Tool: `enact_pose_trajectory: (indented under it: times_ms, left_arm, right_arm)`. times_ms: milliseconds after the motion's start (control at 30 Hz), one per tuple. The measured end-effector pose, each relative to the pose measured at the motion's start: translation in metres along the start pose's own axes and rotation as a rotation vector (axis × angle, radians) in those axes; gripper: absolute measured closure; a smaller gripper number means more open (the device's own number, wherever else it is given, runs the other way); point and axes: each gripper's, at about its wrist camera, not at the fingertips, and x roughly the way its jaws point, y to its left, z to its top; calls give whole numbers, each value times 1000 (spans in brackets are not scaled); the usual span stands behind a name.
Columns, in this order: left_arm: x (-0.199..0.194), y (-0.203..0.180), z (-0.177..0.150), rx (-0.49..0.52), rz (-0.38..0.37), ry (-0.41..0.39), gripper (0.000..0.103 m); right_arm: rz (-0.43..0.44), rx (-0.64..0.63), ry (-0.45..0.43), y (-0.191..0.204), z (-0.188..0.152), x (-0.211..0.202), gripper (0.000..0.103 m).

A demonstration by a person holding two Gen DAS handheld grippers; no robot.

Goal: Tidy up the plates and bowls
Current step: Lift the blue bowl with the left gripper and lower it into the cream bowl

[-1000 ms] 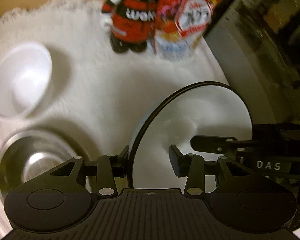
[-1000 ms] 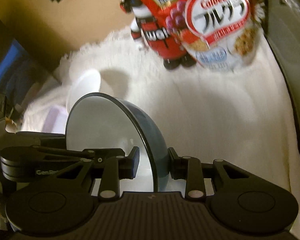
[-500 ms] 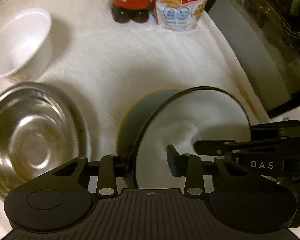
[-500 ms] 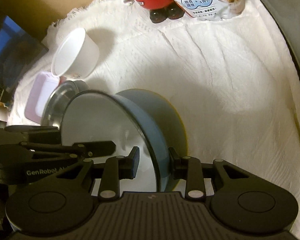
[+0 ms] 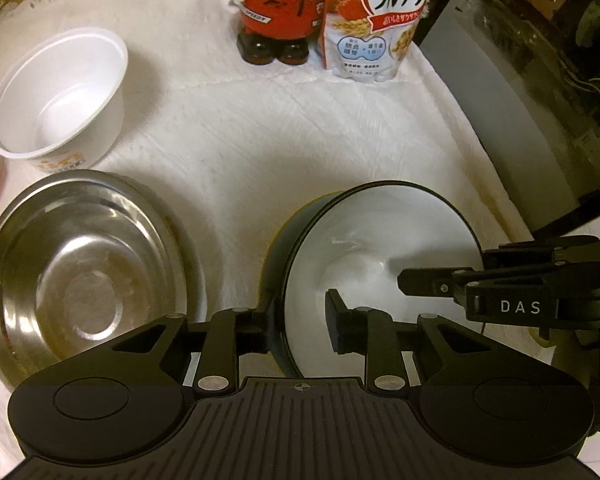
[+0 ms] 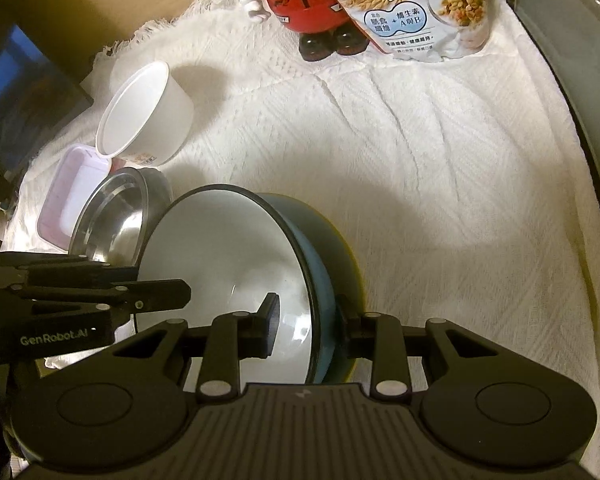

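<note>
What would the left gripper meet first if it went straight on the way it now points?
The left gripper already straddles the blue bowl's rim; beyond that, probably white cloth, then the cereal bag. Depth is unclear.
</note>
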Motion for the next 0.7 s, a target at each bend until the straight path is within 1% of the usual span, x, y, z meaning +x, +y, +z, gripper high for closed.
enact_pose_trajectory:
  times_ms: [133, 167, 233, 267, 400, 533, 633, 700]
  left_arm:
    - [-8, -1, 0, 13, 22, -23, 73]
    - [-10, -1, 0, 14, 21, -32, 74]
    - [-15, 0, 2, 8, -7, -43, 74]
    - [-17, -1, 2, 13, -6, -49, 74]
    - [-18, -1, 2, 20, 25, -61, 74]
    - [-19, -3, -2, 56, 87, -86, 74]
    - [-16, -2, -5, 69, 118, -80, 74]
    - [-13, 2, -6, 54, 128, -76, 68]
  right_arm:
    - [-8, -2, -5, 1, -2, -4, 72]
    - [-8, -2, -12, 0, -2, -6, 72]
    - [-18, -14, -35, 2, -1, -13, 72]
    - [-26, -25, -48, 3, -1, -16, 72]
    - [-55, -50, -80, 5, 1, -22, 72]
    - [-94, -75, -114, 6, -2, -26, 72]
    - [-127, -96, -143, 6, -4, -30, 72]
    - [-141, -107, -166, 6, -5, -34, 72]
